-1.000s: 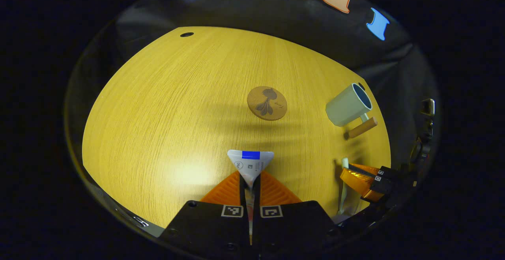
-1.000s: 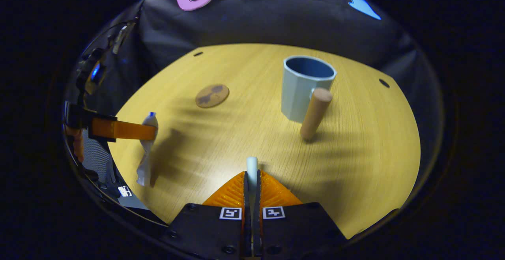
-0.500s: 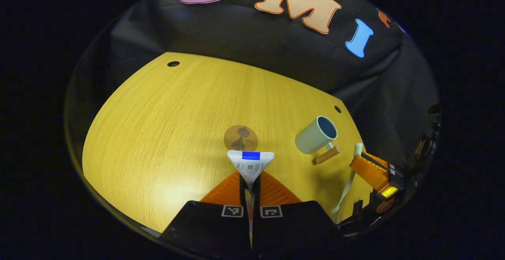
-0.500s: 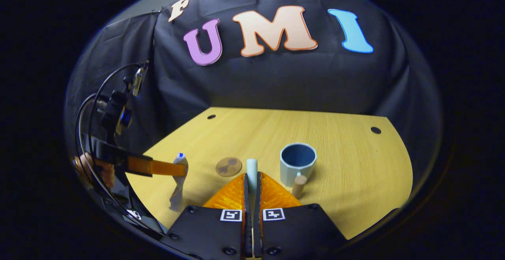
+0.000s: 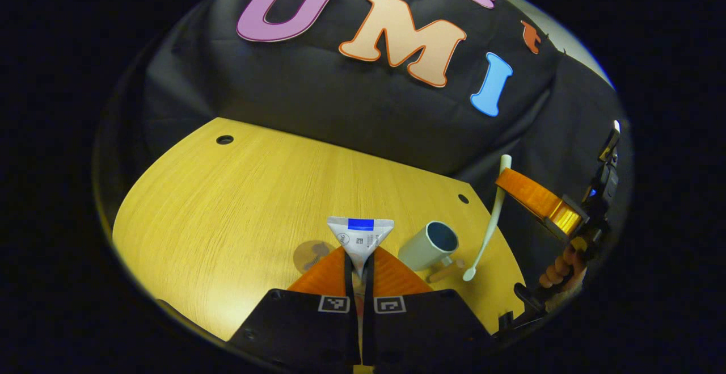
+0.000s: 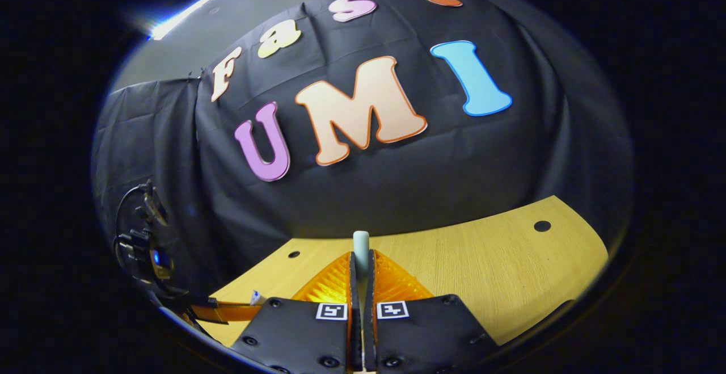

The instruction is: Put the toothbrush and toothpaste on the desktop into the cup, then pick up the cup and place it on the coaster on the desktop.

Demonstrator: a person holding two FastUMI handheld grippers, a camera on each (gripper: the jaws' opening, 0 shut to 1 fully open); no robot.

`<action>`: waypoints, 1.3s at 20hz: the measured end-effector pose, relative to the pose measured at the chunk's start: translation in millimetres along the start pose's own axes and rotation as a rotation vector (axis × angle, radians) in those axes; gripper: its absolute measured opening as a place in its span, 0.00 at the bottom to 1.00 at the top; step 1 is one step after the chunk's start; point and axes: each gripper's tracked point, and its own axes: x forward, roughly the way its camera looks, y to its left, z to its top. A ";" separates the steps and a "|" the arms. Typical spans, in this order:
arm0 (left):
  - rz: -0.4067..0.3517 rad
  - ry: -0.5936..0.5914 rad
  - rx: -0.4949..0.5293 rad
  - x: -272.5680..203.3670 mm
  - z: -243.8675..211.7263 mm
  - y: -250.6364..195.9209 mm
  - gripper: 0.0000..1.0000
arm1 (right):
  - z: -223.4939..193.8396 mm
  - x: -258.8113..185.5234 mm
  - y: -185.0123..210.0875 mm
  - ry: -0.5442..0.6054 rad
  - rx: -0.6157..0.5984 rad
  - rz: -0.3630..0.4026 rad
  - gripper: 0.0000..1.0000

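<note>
In the left gripper view, the left tool (image 5: 359, 260) clenches the toothpaste tube (image 5: 359, 236) above the worktop (image 5: 227, 215); the cup (image 5: 428, 245) stands just right, the coaster (image 5: 311, 255) just left. Far right, the right tool (image 5: 505, 178) grips the hanging toothbrush (image 5: 488, 226).

In the right gripper view, the right tool (image 6: 361, 266) clenches the toothbrush handle (image 6: 361, 243) high over the worktop (image 6: 499, 266).

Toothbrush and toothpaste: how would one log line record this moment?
left gripper: shut on toothpaste | right gripper: shut on toothbrush | cup: empty, on desktop

The yellow wood-grain bench (image 5: 227, 209) carries a pale green cup (image 5: 426, 245) and, near it, a round cork coaster (image 5: 311, 253).
</note>
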 end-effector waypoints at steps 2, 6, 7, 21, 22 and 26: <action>-0.016 -0.032 0.015 7.5 7.9 -6.9 0.01 | 10.9 14.4 -12.0 -0.057 0.013 -0.016 0.04; -0.056 -0.077 0.038 18.9 16.4 -21.3 0.01 | 10.9 33.2 -26.5 -0.145 -0.052 -0.022 0.04; -0.068 -0.100 0.046 22.4 22.2 -25.6 0.01 | 4.3 34.4 -31.9 -0.146 -0.079 -0.028 0.04; -0.233 -0.339 0.078 45.3 75.4 -79.8 0.01 | -52.2 24.1 -68.9 -0.145 -0.084 -0.112 0.12; -0.234 -0.347 0.077 46.7 77.3 -79.9 0.01 | -50.8 21.3 -71.7 -0.148 -0.072 -0.118 0.15; -0.258 -0.366 0.077 46.6 82.8 -90.5 0.01 | -45.8 0.9 -95.7 -0.126 -0.022 -0.164 0.47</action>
